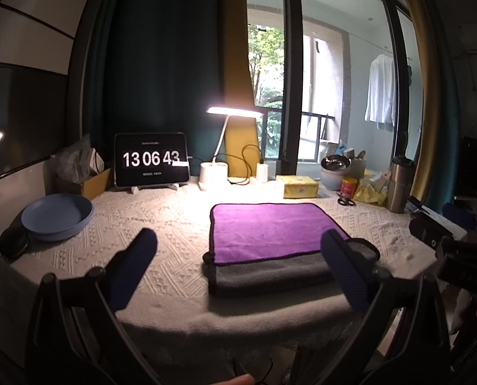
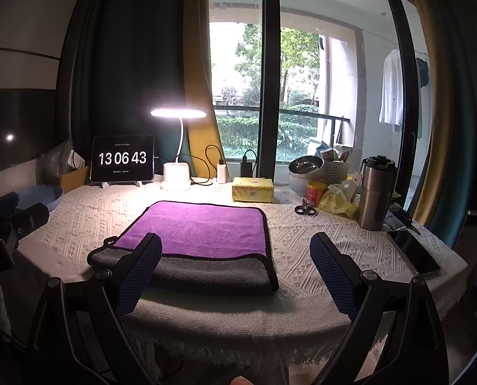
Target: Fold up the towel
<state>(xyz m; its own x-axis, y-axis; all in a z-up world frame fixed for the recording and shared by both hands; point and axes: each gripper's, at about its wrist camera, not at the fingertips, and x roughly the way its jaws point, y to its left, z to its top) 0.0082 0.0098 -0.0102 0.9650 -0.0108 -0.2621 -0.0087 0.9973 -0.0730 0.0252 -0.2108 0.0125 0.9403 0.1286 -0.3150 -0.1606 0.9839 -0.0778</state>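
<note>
A towel (image 1: 264, 231), purple on top and grey underneath with a dark hem, lies folded flat on the white knitted tablecloth; it also shows in the right wrist view (image 2: 203, 227). The grey layer sticks out along the near edge. My left gripper (image 1: 238, 250) is open and empty, held above the table's front edge at the towel's near left corner. My right gripper (image 2: 236, 253) is open and empty, above the front edge at the towel's near right corner. The right gripper's body shows at the far right of the left wrist view (image 1: 447, 243).
A blue bowl (image 1: 57, 215) sits at the left. At the back stand a tablet clock (image 1: 151, 160), a lit desk lamp (image 1: 214, 173), a yellow tissue pack (image 2: 252, 189), scissors (image 2: 305, 210), a red can (image 2: 315, 192) and a steel tumbler (image 2: 374, 192). A phone (image 2: 414, 253) lies at the right edge.
</note>
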